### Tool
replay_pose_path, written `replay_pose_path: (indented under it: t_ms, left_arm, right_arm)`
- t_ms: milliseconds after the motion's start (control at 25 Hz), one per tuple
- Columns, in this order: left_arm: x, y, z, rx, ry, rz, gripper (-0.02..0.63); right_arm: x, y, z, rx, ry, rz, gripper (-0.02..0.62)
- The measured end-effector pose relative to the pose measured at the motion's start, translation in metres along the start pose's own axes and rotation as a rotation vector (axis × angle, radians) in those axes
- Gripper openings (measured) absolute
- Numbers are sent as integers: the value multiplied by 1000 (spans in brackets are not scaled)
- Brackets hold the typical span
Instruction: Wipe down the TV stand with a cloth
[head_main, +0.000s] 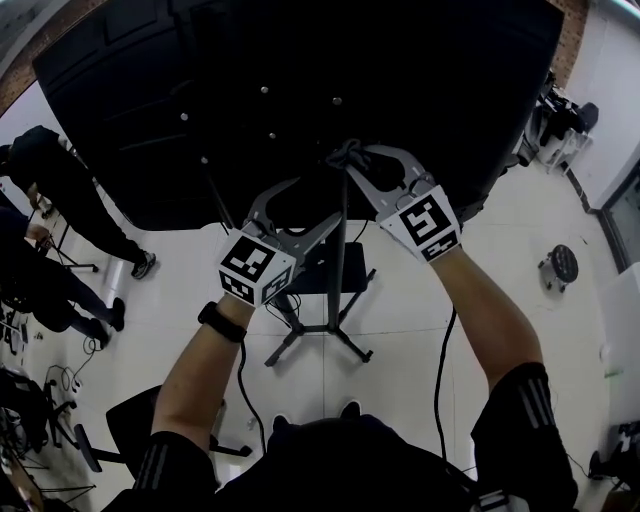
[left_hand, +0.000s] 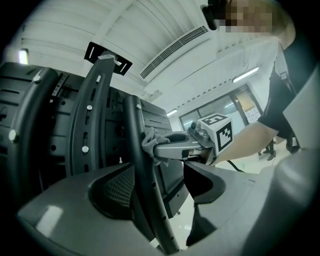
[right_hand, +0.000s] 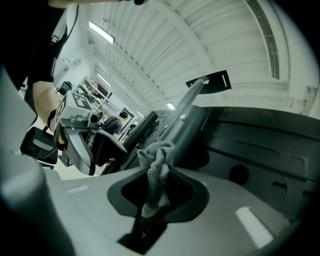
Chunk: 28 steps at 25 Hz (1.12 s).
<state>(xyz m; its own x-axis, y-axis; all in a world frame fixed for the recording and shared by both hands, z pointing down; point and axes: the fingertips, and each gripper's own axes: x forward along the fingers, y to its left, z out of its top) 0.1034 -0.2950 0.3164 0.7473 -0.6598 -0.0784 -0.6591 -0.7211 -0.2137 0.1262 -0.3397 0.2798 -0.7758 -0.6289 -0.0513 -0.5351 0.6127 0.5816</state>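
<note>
Behind a black TV (head_main: 300, 80), the right gripper (right_hand: 155, 192) pinches a bunched grey cloth (right_hand: 158, 159) and holds it against the black TV stand pole (left_hand: 136, 150). The left gripper (left_hand: 162, 187) has its jaws spread, with the TV stand pole between them, close against one jaw
</note>
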Motion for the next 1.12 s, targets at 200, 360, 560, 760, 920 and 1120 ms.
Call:
replay_pose_path:
  t_ms: [200, 360, 560, 760, 920, 1120]
  left_arm:
    - [-5, -2, -21, -26, 19, -4, 330]
    - [-6, -7, -38, -52, 36, -15, 330]
    - [-8, -13, -61, -70, 62, -26, 330]
    - [-9, -16, -94, -95, 102, -27, 330]
    - [-11, -19, -128, -118, 143, -30, 330]
    - [-11, -25, -168, -159, 179, -36, 330]
  right_arm:
    - [2, 22, -14, -57, 26, -2, 72]
    - [2, 42, -29, -105, 70, 22, 72]
    - [1, 66, -58, -122, 132, 35, 72]
    - [0, 91, -87, -130, 164, 66, 72]
    - [-1, 112, -111, -120, 193, 85, 72]
    - [-3, 140, -149, -113, 227, 110, 72]
